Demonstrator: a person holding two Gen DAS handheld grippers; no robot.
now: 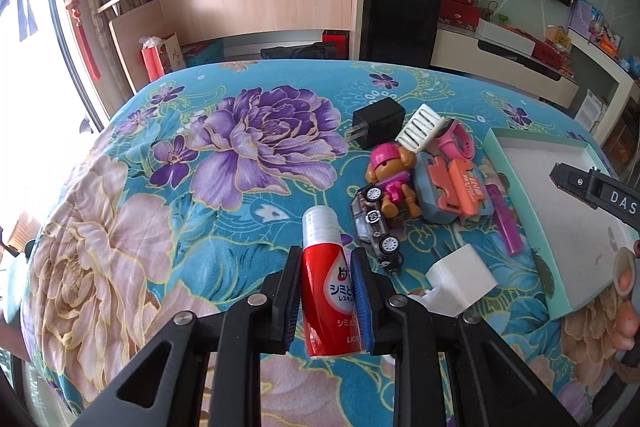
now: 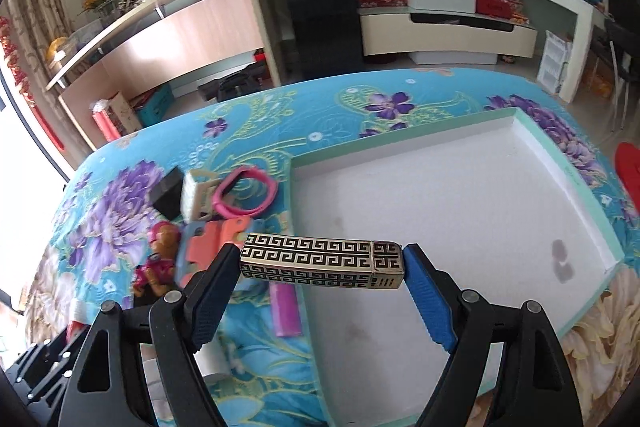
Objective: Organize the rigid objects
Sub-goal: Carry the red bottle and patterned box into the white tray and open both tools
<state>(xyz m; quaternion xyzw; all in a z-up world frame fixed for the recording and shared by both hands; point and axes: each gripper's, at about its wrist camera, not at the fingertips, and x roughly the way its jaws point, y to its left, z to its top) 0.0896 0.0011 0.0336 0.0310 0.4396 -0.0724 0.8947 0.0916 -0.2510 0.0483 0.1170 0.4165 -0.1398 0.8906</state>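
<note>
Left gripper [image 1: 326, 301] pinches red bottle [image 1: 328, 287] above floral blanket [image 1: 180, 187]; right gripper [image 2: 320, 275] clamps patterned gold case [image 2: 320, 262] lengthwise (over white tray [image 2: 460, 195]).

On the small red plastic bottle with a clear cap [image 1: 330, 291] we read Japanese katakana "シミと" and, near its base, "LION". On the black arm of the right gripper [image 1: 618, 197], far right, we read white letters "DAS".
</note>
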